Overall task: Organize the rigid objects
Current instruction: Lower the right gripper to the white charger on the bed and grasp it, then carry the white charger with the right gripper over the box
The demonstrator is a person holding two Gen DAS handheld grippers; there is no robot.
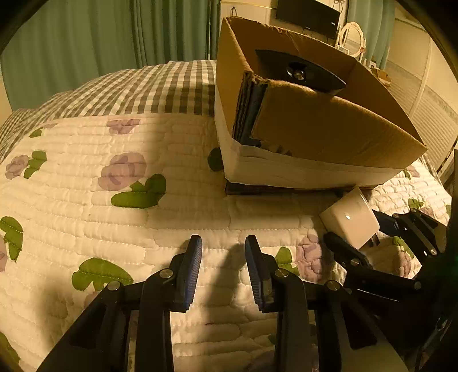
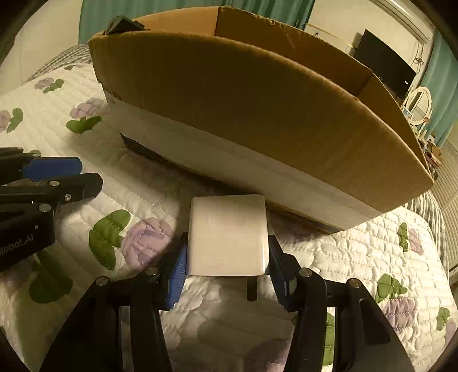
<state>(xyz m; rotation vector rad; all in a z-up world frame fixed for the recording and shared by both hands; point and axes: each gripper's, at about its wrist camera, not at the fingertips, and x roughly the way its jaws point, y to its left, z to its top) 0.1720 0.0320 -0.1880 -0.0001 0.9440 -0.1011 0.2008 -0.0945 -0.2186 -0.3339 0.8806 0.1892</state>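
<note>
My right gripper (image 2: 227,251) is shut on a white square power adapter (image 2: 227,234), holding it above the floral quilt just in front of the cardboard box (image 2: 229,94). The adapter also shows in the left wrist view (image 1: 350,219), held by the right gripper (image 1: 353,229). My left gripper (image 1: 223,257) is open and empty over the quilt, left of the adapter. In the right wrist view the left gripper (image 2: 65,174) sits at the left edge. A black oval object (image 1: 300,70) lies inside the box.
The box (image 1: 329,128) stands on a bed covered by a floral quilt (image 1: 114,186) and a checked blanket (image 1: 157,88). Green curtains, a wall TV (image 1: 307,14) and a round mirror (image 1: 353,35) are behind.
</note>
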